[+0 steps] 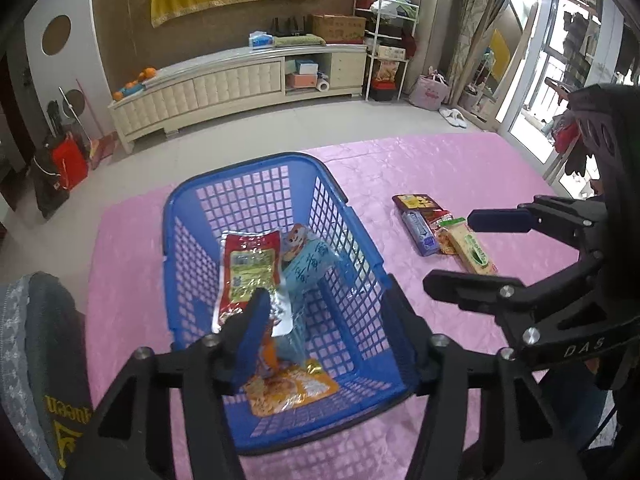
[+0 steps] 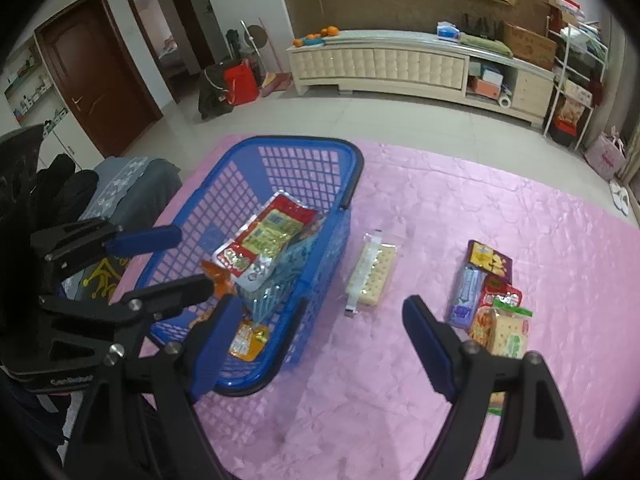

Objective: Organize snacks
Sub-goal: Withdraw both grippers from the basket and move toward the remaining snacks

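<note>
A blue plastic basket (image 1: 352, 216) (image 2: 352, 168) stands on the pink cloth and holds several snack packs, with a red and silver pack (image 1: 250, 264) (image 2: 268, 236) on top. My left gripper (image 1: 326, 312) (image 2: 172, 260) is open and empty above the basket's near end. My right gripper (image 2: 316, 336) (image 1: 460, 250) is open and empty over the cloth, between the basket and a cluster of snack packs (image 1: 440, 226) (image 2: 488, 296). A clear pack of white crackers (image 2: 372, 272) lies alone beside the basket.
The pink cloth (image 1: 420, 168) (image 2: 480, 208) covers the table. A grey jacket (image 1: 36, 340) (image 2: 132, 188) lies at the table's left edge. A long cream cabinet (image 1: 224, 84) (image 2: 400, 64) and a white rack (image 1: 384, 48) stand against the far wall.
</note>
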Available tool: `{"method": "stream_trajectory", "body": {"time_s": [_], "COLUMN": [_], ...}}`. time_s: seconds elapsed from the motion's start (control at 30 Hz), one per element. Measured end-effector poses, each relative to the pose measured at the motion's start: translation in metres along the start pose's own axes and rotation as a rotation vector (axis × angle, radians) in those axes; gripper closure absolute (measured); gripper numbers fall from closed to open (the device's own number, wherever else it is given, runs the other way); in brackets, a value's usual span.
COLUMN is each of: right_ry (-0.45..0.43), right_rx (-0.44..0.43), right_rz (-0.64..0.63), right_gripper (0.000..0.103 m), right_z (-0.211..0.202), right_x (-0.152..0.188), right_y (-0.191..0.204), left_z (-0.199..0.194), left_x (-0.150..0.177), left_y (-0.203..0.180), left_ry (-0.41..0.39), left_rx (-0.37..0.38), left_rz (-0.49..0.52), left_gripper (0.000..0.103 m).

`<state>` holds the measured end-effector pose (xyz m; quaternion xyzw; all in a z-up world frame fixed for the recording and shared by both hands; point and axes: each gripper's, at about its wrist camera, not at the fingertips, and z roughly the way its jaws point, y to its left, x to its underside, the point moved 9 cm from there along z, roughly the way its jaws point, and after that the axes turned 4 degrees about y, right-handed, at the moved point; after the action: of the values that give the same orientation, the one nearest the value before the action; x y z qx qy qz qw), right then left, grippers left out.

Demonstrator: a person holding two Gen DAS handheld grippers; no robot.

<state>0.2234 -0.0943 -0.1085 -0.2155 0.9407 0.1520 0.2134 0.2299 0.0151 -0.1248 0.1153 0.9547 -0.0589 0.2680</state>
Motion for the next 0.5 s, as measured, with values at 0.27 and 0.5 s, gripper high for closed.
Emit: {"method": "stream_trajectory", "body": {"time_s": [0.27,0.5], "right_ry": [-0.036,-0.063], "right_rx": [0.012,0.025], "right_rz": [-0.003,0.017], "right_gripper": [0.017,0.017], "right_z": [-0.027,-0.05], "right_x": [0.009,0.022], "right_y": [0.001,-0.011], "left_z": [-0.029,-0.04], "left_x": [0.007,0.005], "left_y": [-0.012,-0.042], "left_ry": [-0.052,-0.067], "left_rx": [0.004,-0.004], "left_rz": [0.003,0.027], "left_gripper": [0.026,0.023]}}
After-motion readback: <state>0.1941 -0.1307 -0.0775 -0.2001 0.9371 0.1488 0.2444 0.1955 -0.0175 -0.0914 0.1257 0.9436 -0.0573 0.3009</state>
